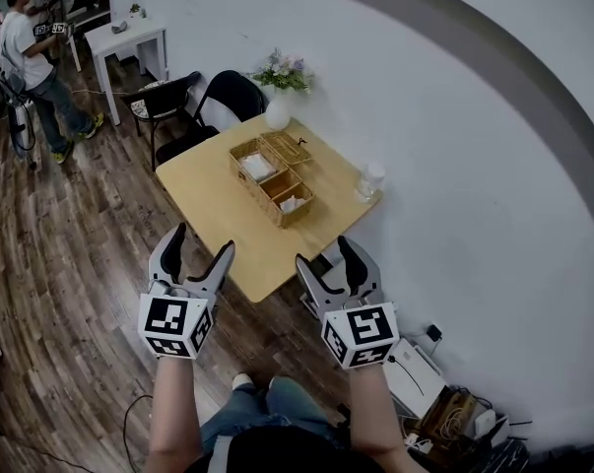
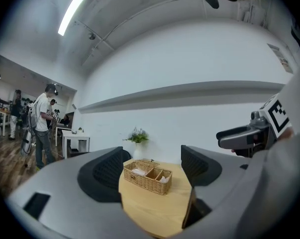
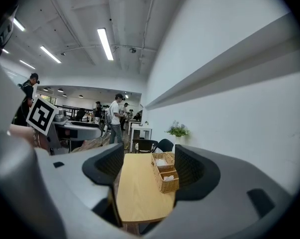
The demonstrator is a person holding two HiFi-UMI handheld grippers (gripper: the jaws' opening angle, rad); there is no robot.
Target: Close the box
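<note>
My left claw (image 1: 202,240) and right claw (image 1: 324,252) gape empty; box (image 1: 272,179) contents blurry, on wood table (image 1: 218,210) by white wall (image 1: 425,87)

No word, number or brand can be read anywhere. The cubes (image 1: 175,325) on the left hand-held gripper (image 1: 202,240) and right hand-held gripper (image 1: 326,252), nearer the viewer than the bench (image 1: 218,215), bear only black-and-white square marker patterns, not letters. A small sheet (image 2: 280,57) on the wall (image 2: 189,59), high above the bench in the left gripper view, is too small to read.
</note>
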